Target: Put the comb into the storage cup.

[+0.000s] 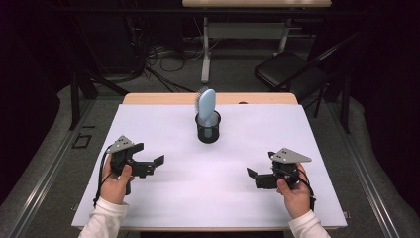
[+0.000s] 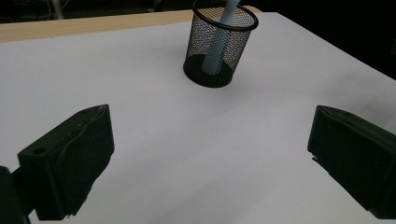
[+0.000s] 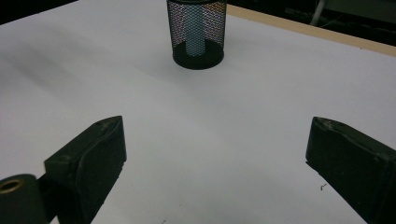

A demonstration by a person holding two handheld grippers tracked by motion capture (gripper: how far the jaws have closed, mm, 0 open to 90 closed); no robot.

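**Hairbrush upright in a mesh cup, both grippers wide open and empty**

A light blue hairbrush (image 1: 206, 106) stands handle-down in a black mesh cup (image 1: 208, 130). Its bristled head rises above the rim and leans slightly toward the far edge. The cup sits on the white surface (image 1: 163, 198), toward the far side and about midway between left and right. Through the mesh, the left gripper view shows the pale handle (image 2: 216, 53) slanting down to the cup's base, and the right gripper view shows it (image 3: 195, 32) standing almost straight.

The left gripper (image 1: 147, 161) is held above the near left part of the surface, aimed inward, well apart from the cup. Its jaws are spread wide and hold nothing; in the left gripper view bare white surface lies between them. The left hand (image 1: 116, 184) wraps its grip, in a white sleeve.

The right gripper (image 1: 257, 177) mirrors it on the near right side, also well apart from the cup. Its jaws are likewise spread wide with nothing between them. The right hand (image 1: 295, 194) holds it from behind.

Beyond the surface, a wooden strip (image 1: 163, 98) runs along the far edge. A dark folding chair (image 1: 287, 69) stands on the floor at the far right.
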